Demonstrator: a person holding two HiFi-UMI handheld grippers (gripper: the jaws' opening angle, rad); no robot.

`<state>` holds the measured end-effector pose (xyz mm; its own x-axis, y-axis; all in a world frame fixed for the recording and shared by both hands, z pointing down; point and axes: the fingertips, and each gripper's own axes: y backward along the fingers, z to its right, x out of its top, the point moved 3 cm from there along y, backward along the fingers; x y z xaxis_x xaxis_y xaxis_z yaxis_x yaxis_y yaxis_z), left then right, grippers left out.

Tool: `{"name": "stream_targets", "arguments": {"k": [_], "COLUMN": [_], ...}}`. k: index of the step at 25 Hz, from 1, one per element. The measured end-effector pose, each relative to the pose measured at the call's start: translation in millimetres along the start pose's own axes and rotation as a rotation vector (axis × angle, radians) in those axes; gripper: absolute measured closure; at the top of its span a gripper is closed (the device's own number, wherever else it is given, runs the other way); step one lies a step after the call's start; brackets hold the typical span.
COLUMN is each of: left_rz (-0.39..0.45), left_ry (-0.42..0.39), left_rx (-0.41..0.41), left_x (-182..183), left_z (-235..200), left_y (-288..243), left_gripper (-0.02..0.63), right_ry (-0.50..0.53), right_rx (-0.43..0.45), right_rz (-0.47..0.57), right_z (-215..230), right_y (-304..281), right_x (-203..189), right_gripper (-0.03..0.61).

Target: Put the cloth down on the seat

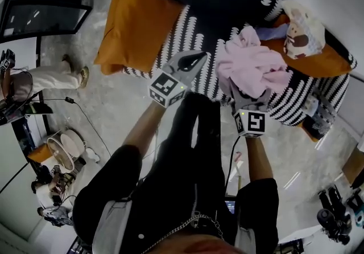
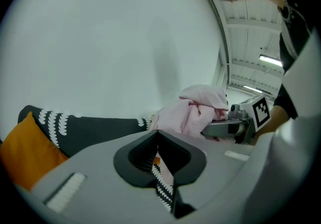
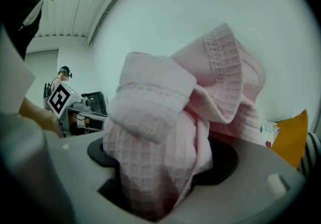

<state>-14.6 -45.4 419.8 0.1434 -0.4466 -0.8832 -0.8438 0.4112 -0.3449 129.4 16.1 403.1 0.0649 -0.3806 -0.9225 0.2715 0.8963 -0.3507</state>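
Over the striped sofa (image 1: 190,39), cloth (image 1: 250,68) bunches between fingers (image 3: 228,165) of the right gripper (image 1: 249,101).

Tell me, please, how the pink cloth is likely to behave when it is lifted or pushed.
Probably floppy: the pink cloth bunches in soft folds above the right tool, so it should slump rather than keep shape. Likely light, since one pinch carries the whole bundle. Its waffle weave looks grippy, so it should hardly slide on the sofa seat.

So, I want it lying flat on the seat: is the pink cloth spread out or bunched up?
Bunched up: the pink cloth is a crumpled wad clamped in the right gripper, folds piled above its jaws.
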Motion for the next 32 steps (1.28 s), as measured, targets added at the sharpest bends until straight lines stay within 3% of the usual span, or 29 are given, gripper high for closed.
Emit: {"name": "stream_targets", "arguments": {"k": [18,32], "left_rz": [-0.056,-0.141], "left_ry": [0.028,0.068], "left_rx": [0.017,0.016], "left_x": [-85,-145], "left_z": [-58,-73], "left_y": [-32,-19], "left_gripper": [0.604,0.604], "right_ry": [-0.017,-0.006], "right_rx": [-0.054,-0.085], "right_rz": [-0.064,-0.23], "right_z": [13,17], "right_y": [-89,-146], "right_x": [-123,-241], "right_gripper": [0.173,0.174]}}
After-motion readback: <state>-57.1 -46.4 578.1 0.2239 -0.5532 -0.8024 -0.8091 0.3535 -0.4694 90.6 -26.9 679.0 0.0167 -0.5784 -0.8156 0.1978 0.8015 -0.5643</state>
